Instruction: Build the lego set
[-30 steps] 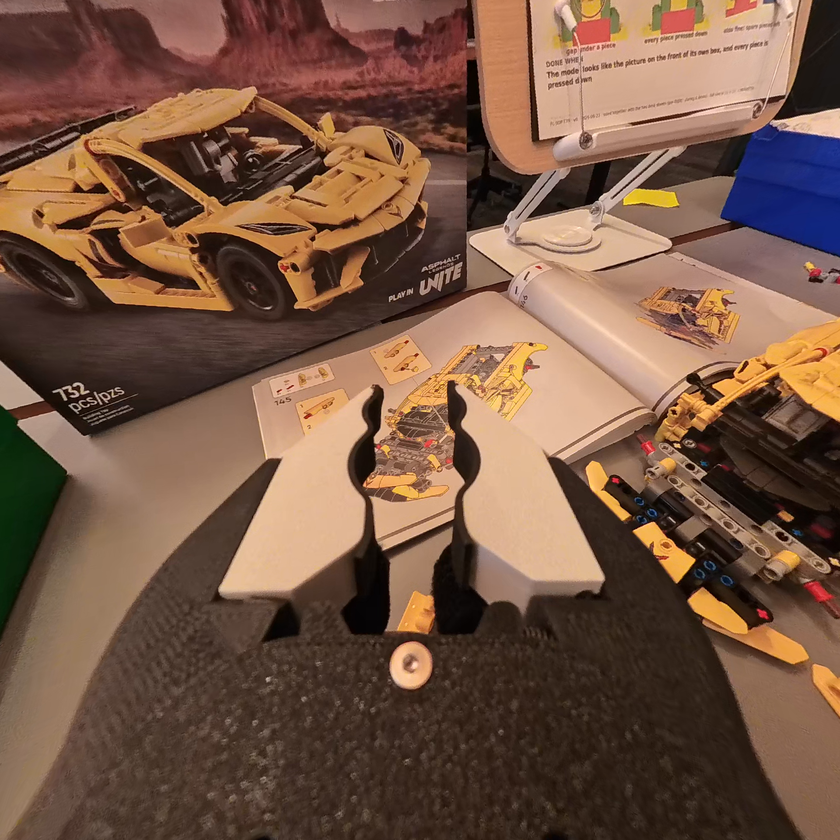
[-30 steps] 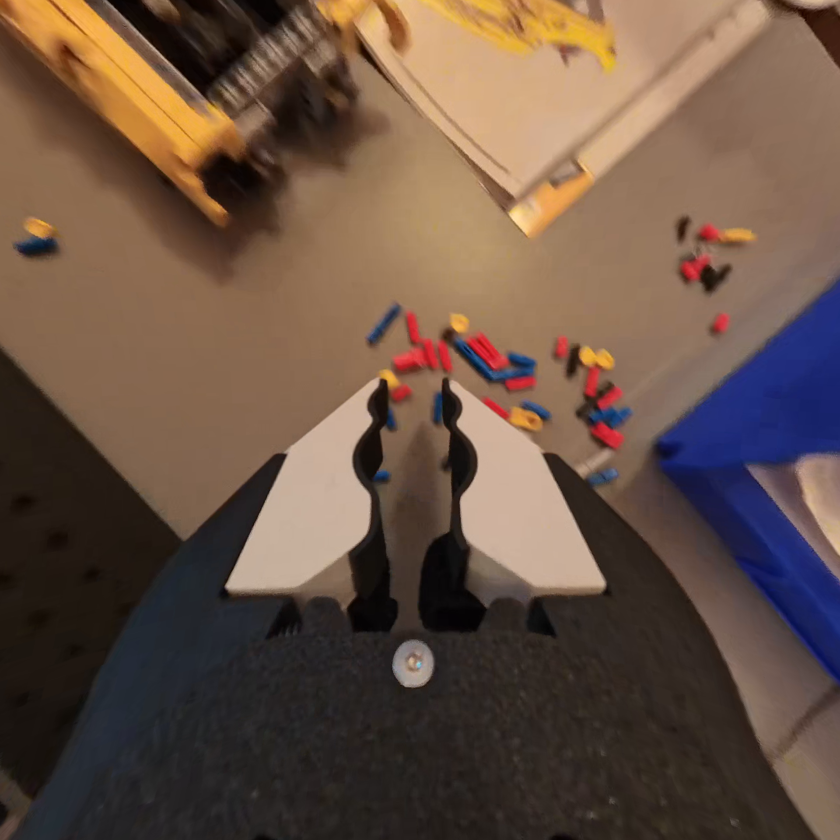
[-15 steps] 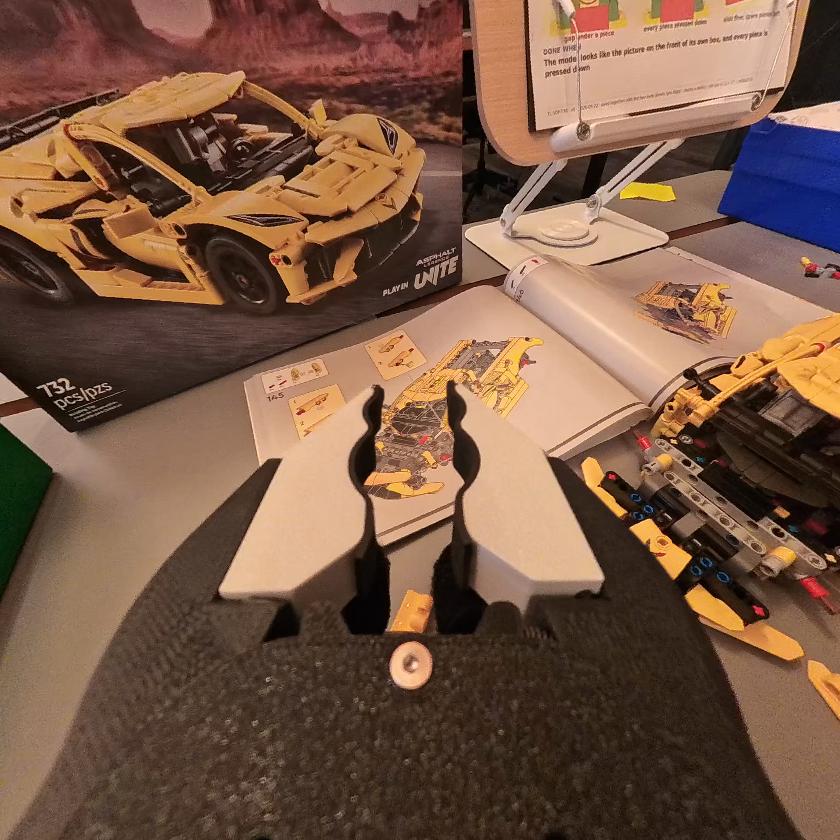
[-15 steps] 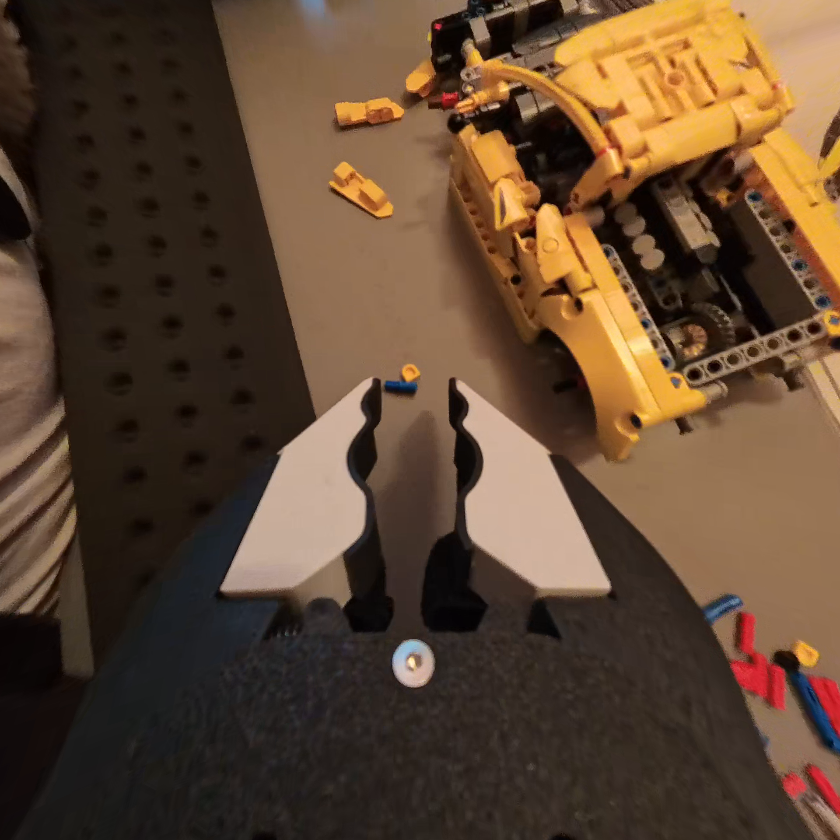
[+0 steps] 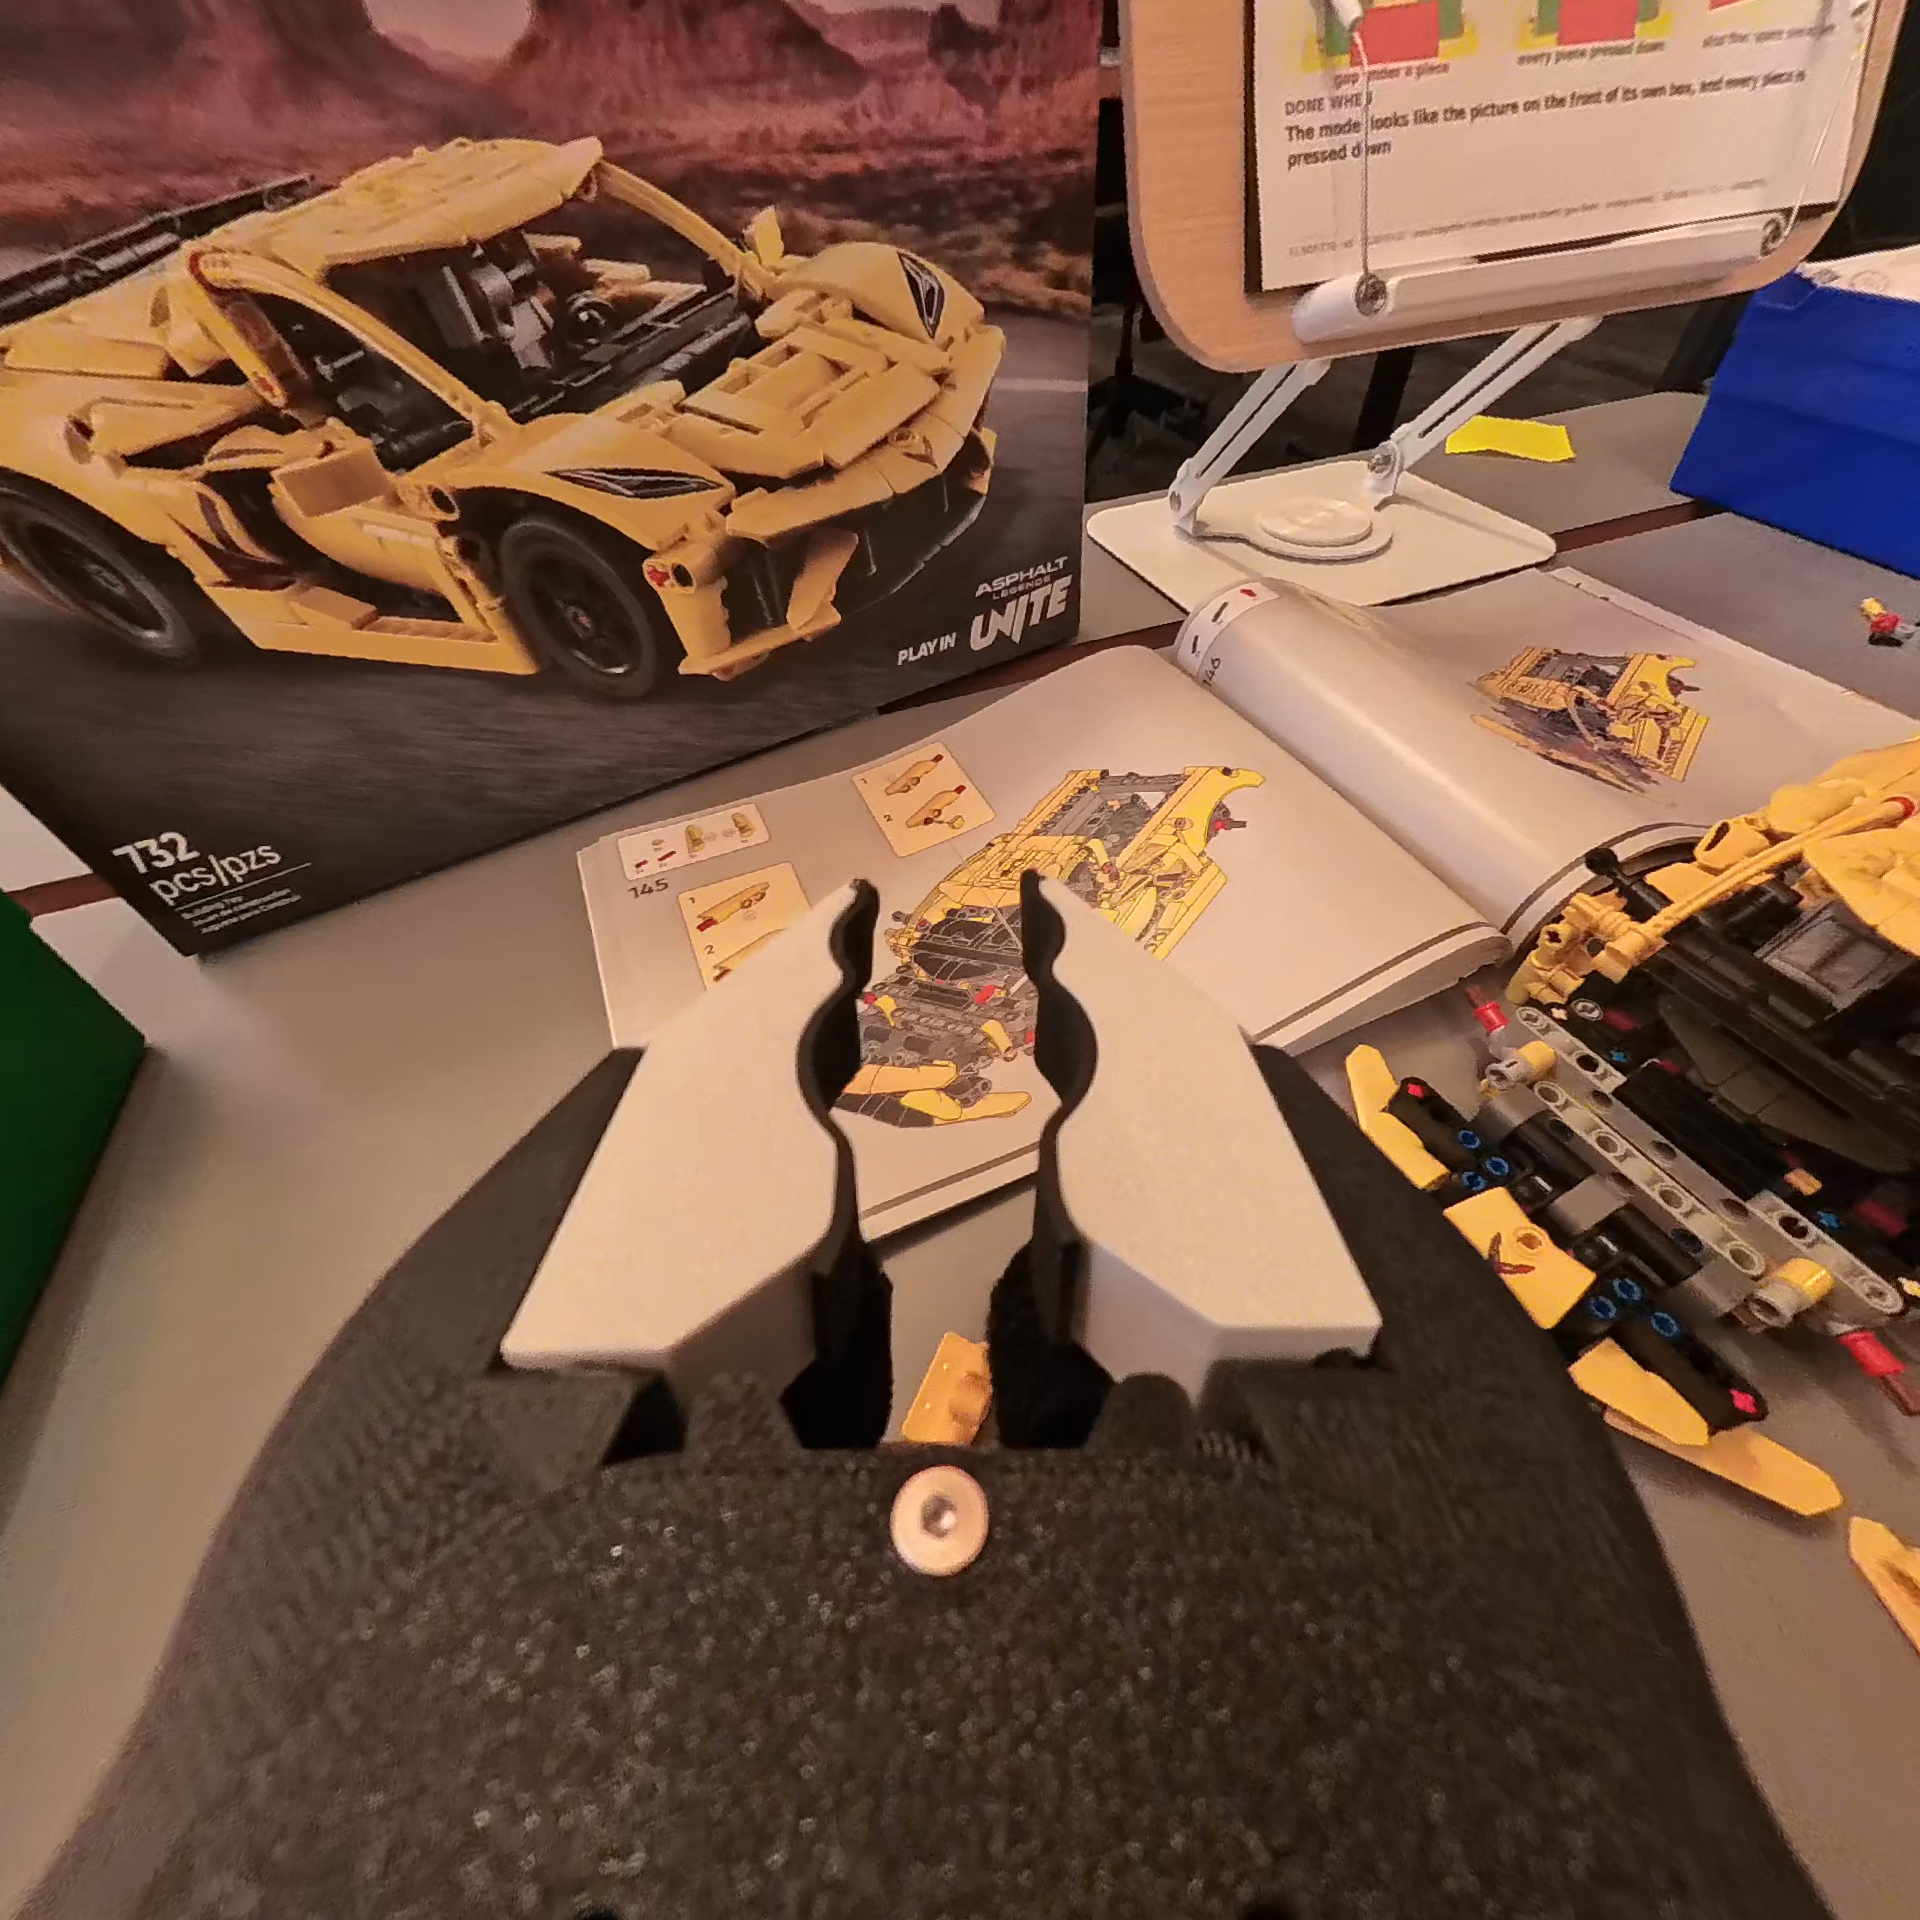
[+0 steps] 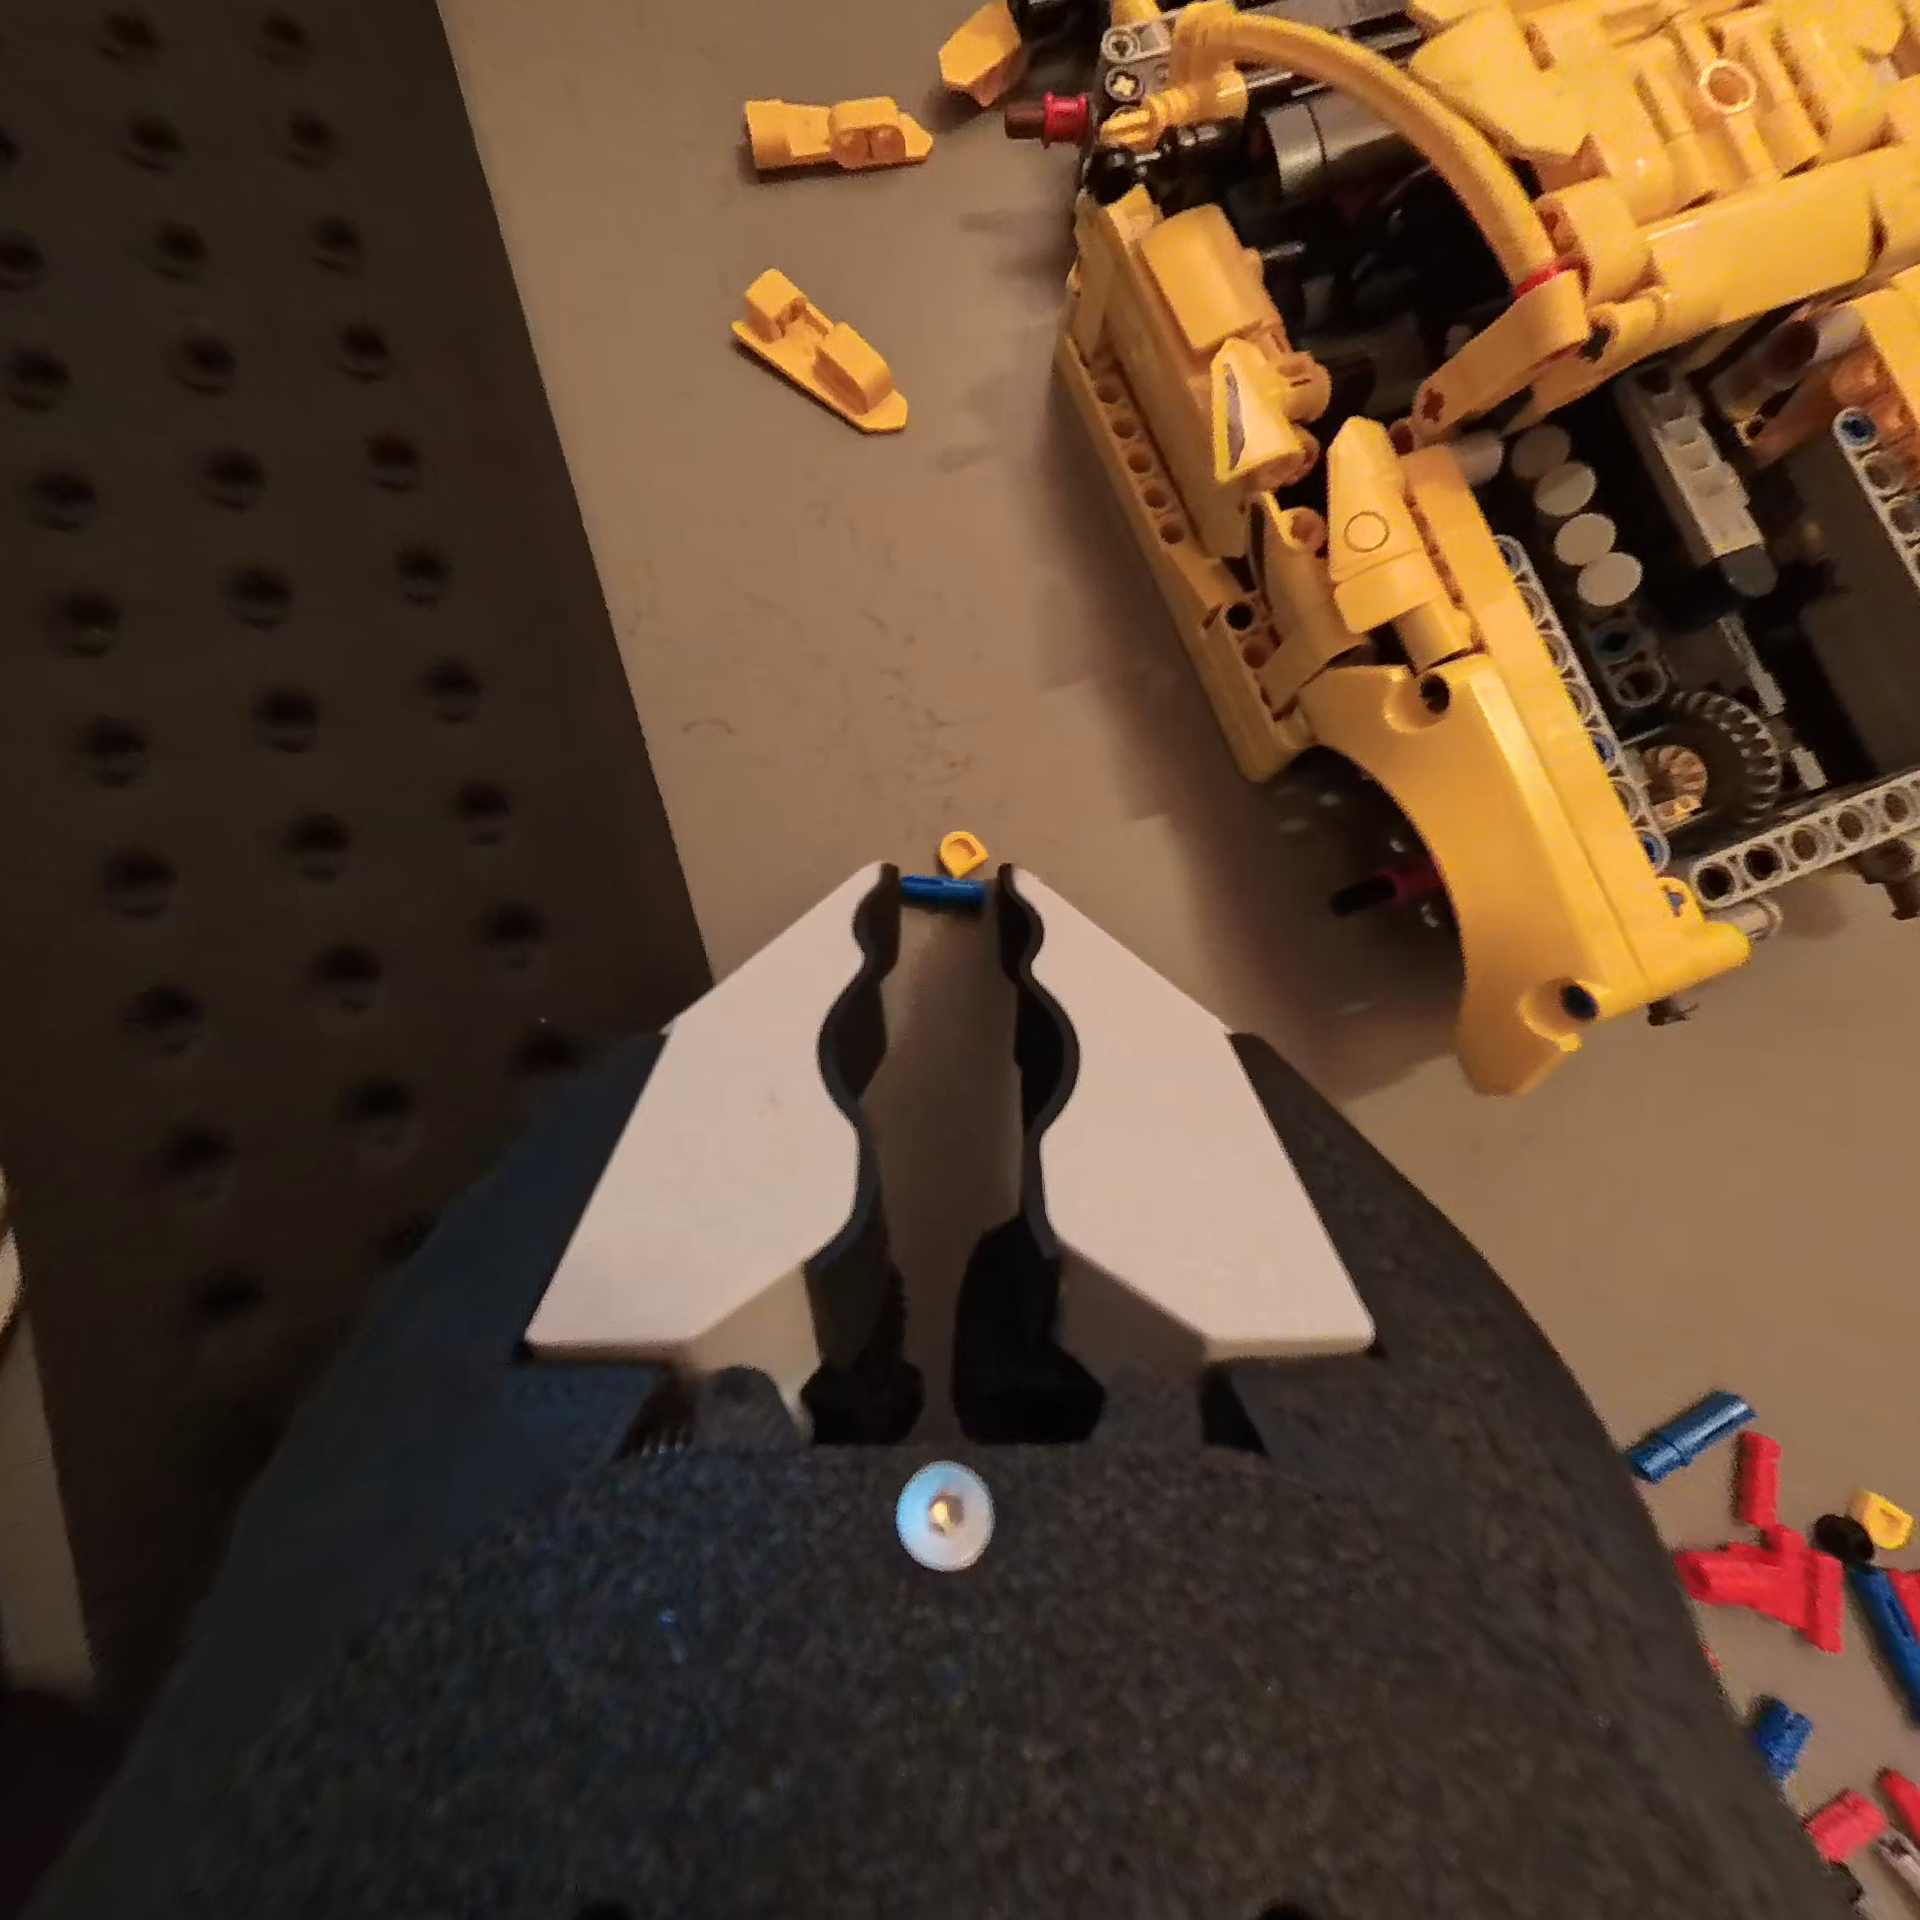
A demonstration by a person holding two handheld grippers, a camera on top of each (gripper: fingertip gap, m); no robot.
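my left gripper [image 5: 940, 894] hangs above the open instruction booklet [image 5: 1091, 831], its jaws parted with nothing between them; a small yellow piece [image 5: 948, 1392] lies on the grey table [image 5: 343, 1122] down behind the fingers, not gripped. only this view shows the set's box [image 5: 520, 416] with the yellow car pictured on it, standing upright behind the booklet, the white stand [image 5: 1340, 520] holding a printed sheet, a blue bin [image 5: 1829, 416] at far right and a green thing [image 5: 52, 1039] at the left edge. the half-built yellow car [image 5: 1714, 997] sits at the right, touching the booklet's edge.

my right gripper [image 6: 945, 878] is also open and empty, pointing down at the table. a short blue pin [image 6: 940, 894] lies right at the fingertips, between them but not pinched, with a tiny yellow piece [image 6: 961, 852] just beyond. this view alone shows the car [image 6: 1507, 468] from above, two loose yellow panels [image 6: 821, 348] near it, a scatter of red and blue pins [image 6: 1766, 1558] at lower right, and a dark perforated surface [image 6: 208, 623] along the left.
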